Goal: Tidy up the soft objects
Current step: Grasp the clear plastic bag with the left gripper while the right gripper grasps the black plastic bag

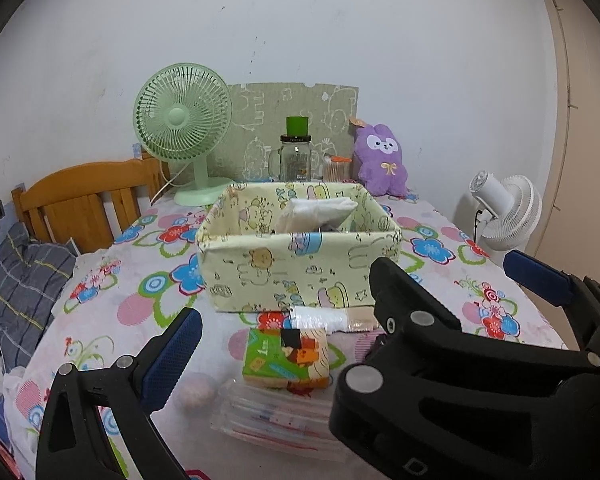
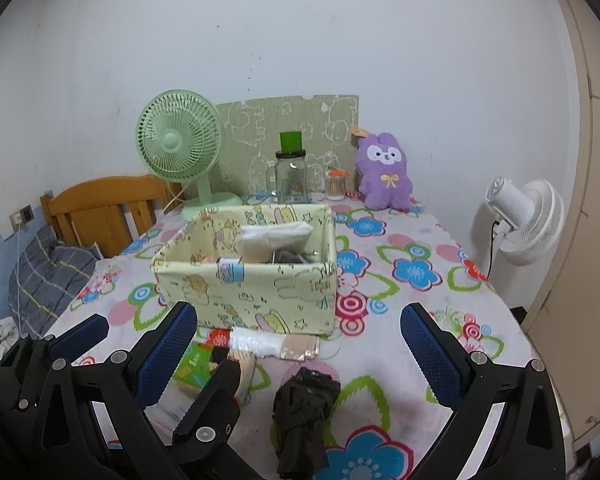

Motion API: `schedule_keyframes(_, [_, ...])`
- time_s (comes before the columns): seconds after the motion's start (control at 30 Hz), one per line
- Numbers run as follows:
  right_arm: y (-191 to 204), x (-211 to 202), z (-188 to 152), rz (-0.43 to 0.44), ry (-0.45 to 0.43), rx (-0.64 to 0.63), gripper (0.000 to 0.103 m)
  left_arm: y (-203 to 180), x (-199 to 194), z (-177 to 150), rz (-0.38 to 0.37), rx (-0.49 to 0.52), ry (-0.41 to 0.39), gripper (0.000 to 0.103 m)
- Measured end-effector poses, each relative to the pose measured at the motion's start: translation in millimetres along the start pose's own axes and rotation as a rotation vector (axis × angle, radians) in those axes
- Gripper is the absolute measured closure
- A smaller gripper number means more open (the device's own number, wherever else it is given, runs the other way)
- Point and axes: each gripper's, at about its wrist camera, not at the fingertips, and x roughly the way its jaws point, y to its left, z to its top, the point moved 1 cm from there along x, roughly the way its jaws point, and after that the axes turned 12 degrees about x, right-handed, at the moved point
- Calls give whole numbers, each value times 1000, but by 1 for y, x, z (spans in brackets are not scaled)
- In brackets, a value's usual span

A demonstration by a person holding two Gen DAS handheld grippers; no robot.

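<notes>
A pale yellow cartoon-print fabric box stands mid-table with a white soft pack inside. In front of it lie a white-and-beige wrapped roll, a green tissue pack on clear plastic packs, and a black folded cloth. My left gripper is open above the tissue pack. My right gripper is open above the black cloth. A purple plush sits at the back.
A green fan, a glass jar and a swab holder stand at the table's back. A white fan stands right; a wooden bed headboard and grey bedding lie left.
</notes>
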Motion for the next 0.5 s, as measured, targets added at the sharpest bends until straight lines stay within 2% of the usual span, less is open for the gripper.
schedule_keyframes(0.27, [-5, 5, -17, -17, 0, -2, 0, -4, 5, -17, 28, -13, 26, 0])
schedule_keyframes(0.5, [-5, 15, -32, -3, 40, -6, 0, -5, 10, -34, 36, -28, 40, 0])
